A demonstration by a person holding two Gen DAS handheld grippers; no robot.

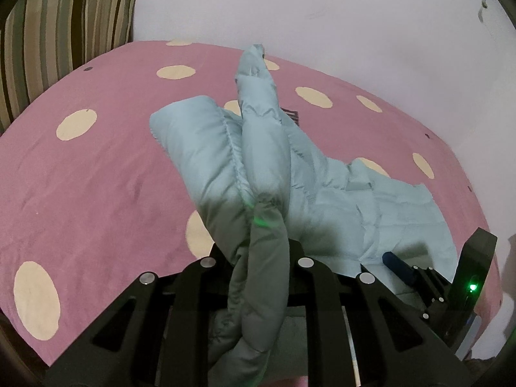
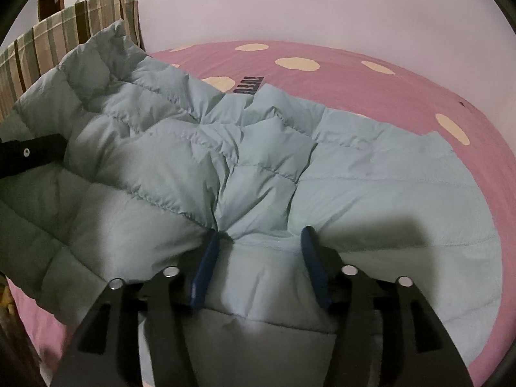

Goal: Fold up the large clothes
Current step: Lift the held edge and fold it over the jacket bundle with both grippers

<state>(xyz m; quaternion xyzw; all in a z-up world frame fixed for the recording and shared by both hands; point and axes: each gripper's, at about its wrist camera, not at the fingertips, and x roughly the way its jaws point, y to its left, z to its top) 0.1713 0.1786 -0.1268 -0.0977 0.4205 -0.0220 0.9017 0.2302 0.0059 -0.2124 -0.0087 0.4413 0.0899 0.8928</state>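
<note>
- The jacket (image 2: 258,148), pale blue and quilted, lies on the pink dotted bed (image 1: 96,167), its bulk toward 3 o'clock in the left wrist view
- The left gripper (image 1: 261,258) is clenched on a bunched fold of the jacket, which rises toward 12 o'clock
- The right gripper (image 2: 258,251) stands released, its blue pads (image 2: 206,267) either side of a puckered seam, fabric between them but not pinched
- To fold well, I judge the left should carry its fold across toward 3 o'clock, keeping it taut and low
- The right could press the crease flat or regrip the hem, so the padding does not spring back
- Risk: slippery fabric sliding out of line
</note>
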